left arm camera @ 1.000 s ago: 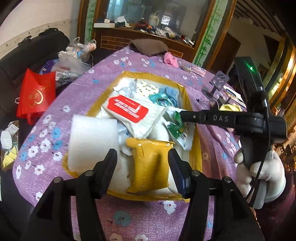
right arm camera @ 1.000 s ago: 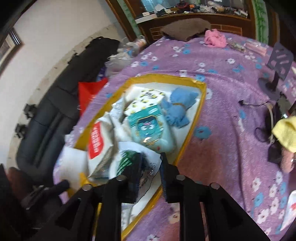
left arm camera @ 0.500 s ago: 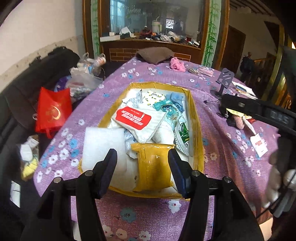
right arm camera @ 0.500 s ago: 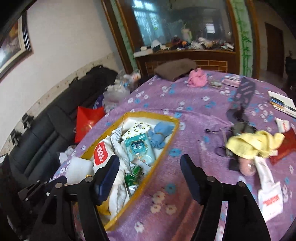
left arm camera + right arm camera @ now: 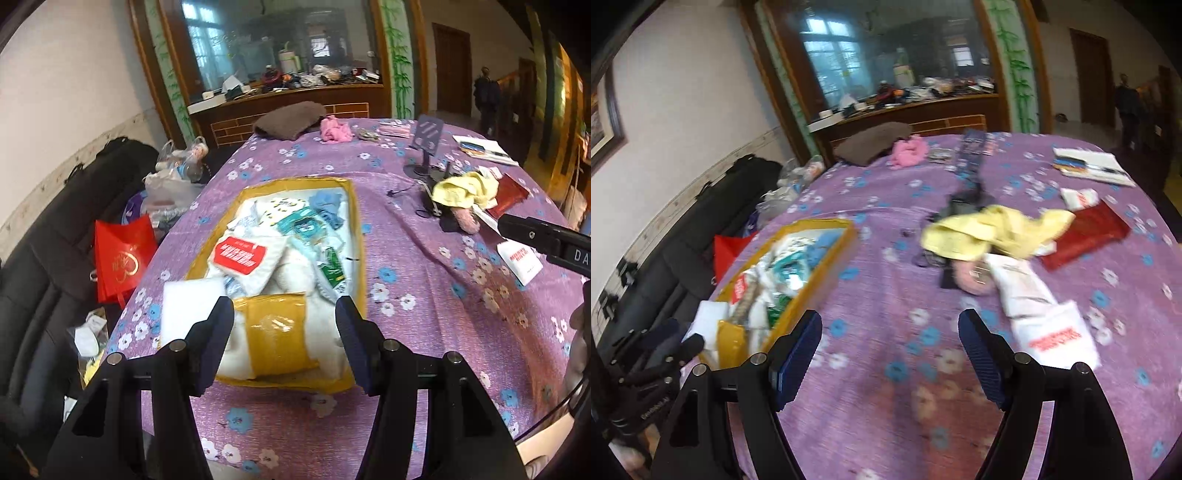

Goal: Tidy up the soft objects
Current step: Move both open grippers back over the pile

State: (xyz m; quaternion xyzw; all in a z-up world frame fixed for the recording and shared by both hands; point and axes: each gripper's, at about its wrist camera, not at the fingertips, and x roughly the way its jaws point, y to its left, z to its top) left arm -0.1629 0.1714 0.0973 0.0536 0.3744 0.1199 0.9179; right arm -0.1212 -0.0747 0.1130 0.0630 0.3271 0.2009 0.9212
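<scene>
a: what's in front of me, biggest first?

b: the purple flowered tablecloth (image 5: pixel 406 229), then the yellow-rimmed box (image 5: pixel 357 236) on its left part, packed with soft packets; a yellow pouch (image 5: pixel 275 332) lies at its near end.

a: and outside the box?

b: a yellow cloth (image 5: pixel 993 229) lies well right of it, a white packet (image 5: pixel 1052 332) nearer me.

a: my tongs?

b: left gripper (image 5: pixel 284 332) stands half open over the pouch, gripping nothing. right gripper (image 5: pixel 890 350) is widening, empty, above bare cloth.

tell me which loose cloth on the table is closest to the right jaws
The yellow cloth, crumpled mid-table just ahead of them. The pink cloth and brown cloth lie at the far edge.
</scene>
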